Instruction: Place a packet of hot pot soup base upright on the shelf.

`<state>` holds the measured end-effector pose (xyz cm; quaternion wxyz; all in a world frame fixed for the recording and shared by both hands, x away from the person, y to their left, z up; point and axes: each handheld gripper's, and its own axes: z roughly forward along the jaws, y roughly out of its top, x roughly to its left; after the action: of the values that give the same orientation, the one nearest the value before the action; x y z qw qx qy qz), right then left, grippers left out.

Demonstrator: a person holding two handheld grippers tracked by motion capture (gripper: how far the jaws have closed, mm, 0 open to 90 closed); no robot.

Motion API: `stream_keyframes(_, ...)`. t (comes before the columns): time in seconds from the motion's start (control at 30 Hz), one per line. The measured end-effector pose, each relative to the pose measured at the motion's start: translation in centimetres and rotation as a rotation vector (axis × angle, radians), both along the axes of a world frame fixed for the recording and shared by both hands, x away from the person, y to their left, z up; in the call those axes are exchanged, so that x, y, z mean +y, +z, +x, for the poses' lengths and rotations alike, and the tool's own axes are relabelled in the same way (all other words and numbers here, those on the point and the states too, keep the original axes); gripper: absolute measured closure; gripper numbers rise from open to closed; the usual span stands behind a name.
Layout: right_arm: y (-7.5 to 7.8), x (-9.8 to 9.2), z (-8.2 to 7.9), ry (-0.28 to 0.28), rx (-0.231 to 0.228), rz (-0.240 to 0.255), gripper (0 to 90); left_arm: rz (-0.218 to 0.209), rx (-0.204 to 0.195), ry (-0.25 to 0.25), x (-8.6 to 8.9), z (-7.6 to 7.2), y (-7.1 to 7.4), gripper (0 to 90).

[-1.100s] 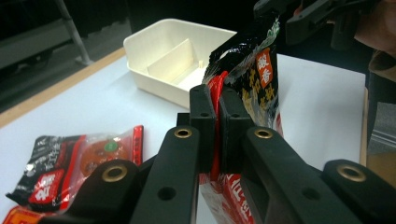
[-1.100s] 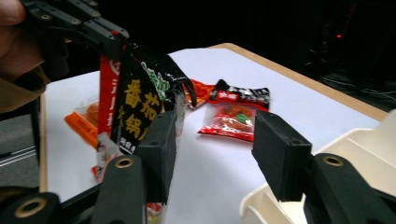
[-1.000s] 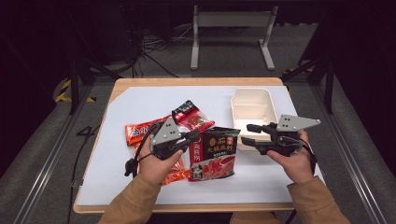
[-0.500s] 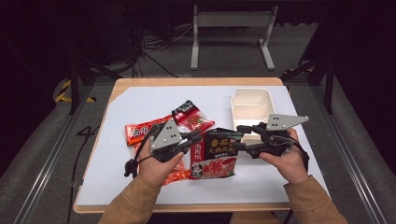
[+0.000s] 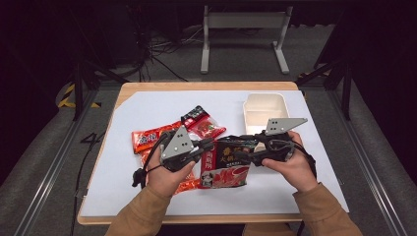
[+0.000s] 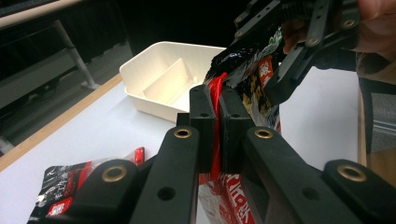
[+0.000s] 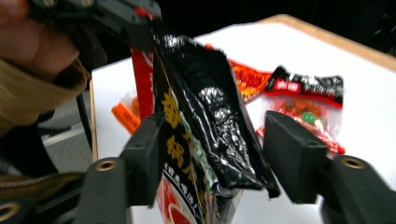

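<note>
A black-and-red snack bag (image 5: 227,166) is held upright above the white mat, between both hands. My left gripper (image 5: 209,147) is shut on the bag's red left edge; in the left gripper view its jaws (image 6: 217,107) pinch that red strip, with the bag (image 6: 252,79) rising beyond them. My right gripper (image 5: 242,156) reaches in from the right at the bag's top. Seen from the right gripper view, its jaws (image 7: 217,140) straddle the crumpled bag top (image 7: 205,93) and have just been closing. The left pad is at the bag, while the right pad stands apart from it.
A white divided box (image 5: 265,95) stands behind the right hand, also seen in the left gripper view (image 6: 154,100). Red snack packets (image 5: 147,140) and a red-and-black one (image 5: 202,123) lie left of centre. The mat (image 5: 147,196) lies on a wooden table.
My right gripper has moved left from beside the box to the bag's top, with its jaws now around it. The left gripper kept still, holding the bag.
</note>
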<state>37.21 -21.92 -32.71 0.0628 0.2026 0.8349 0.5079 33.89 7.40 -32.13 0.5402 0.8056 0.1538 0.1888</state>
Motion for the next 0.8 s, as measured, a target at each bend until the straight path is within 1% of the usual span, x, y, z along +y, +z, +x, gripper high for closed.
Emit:
stream_keyframes(0.17, -0.1, 0.4, 0.2, 0.023, 0.000, -0.017, 48.0, 0.000, 0.001, 0.000, 0.0, -0.1, 0.0, 86.6)
stream_keyframes(0.23, -0.1, 0.6, 0.2, 0.037, -0.003, -0.014, 49.3, 0.000, 0.001, -0.002, -0.1, -0.1, 0.0, 86.6)
stream_keyframes(0.27, -0.2, 0.8, 0.3, 0.049, -0.006, -0.004, 51.3, -0.002, -0.001, -0.003, -0.1, -0.1, 0.0, 86.6)
stream_keyframes(0.33, -0.2, 0.8, 0.3, 0.054, -0.008, 0.001, 52.0, -0.001, -0.003, -0.006, -0.1, -0.2, 0.0, 86.5)
stream_keyframes(0.43, -0.2, 1.0, 0.5, 0.063, -0.002, 0.004, 56.2, -0.007, -0.002, -0.009, -0.1, -0.2, 0.0, 86.6)
stream_keyframes(0.7, 0.0, 1.3, 0.7, 0.114, 0.005, -0.034, 72.2, -0.013, 0.002, -0.004, 0.0, -0.2, 0.1, 86.5)
stream_keyframes(0.8, 0.0, 1.3, 0.8, 0.126, 0.017, -0.030, 74.9, -0.017, 0.003, -0.006, 0.1, -0.2, 0.1, 86.4)
